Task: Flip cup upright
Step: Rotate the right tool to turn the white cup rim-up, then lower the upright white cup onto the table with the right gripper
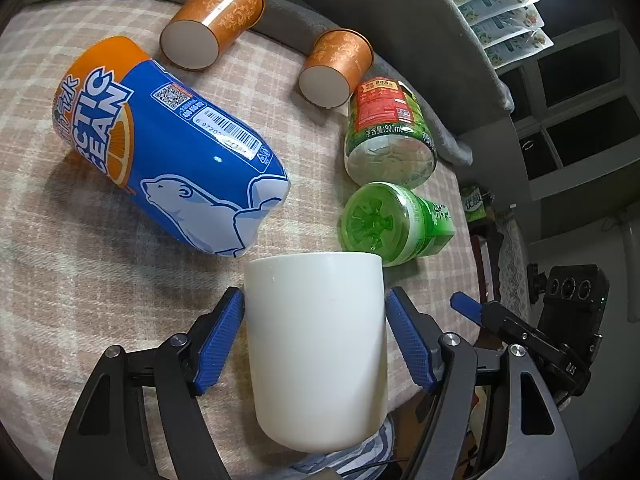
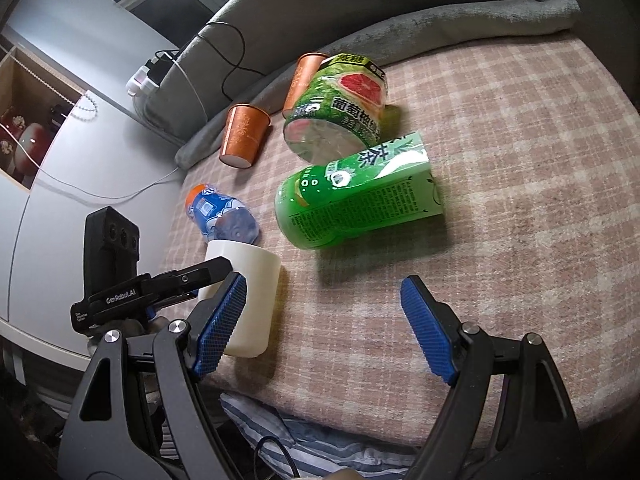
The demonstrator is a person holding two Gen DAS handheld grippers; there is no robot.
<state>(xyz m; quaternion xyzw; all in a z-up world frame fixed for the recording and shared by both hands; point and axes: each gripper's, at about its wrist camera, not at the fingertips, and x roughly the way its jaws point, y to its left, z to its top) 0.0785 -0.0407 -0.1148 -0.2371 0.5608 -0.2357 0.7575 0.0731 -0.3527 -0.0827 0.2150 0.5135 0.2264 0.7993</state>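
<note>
A plain white cup [image 1: 316,348] stands on the checked blanket near its front edge. In the right wrist view the cup [image 2: 248,300] shows a flat closed top and a rounded lower end. My left gripper [image 1: 316,340] is open, its blue pads [image 1: 220,340] on either side of the cup with small gaps. My right gripper [image 2: 324,328] is open and empty, just right of the cup, over the blanket. Its tip also shows in the left wrist view [image 1: 466,306].
A blue and orange bottle [image 1: 168,144] lies left of the cup. Two green bottles [image 1: 396,220] [image 1: 390,132] lie behind it to the right. Two copper cups [image 1: 216,16] [image 1: 336,68] lie on their sides further back. The blanket's edge [image 2: 320,420] is close in front.
</note>
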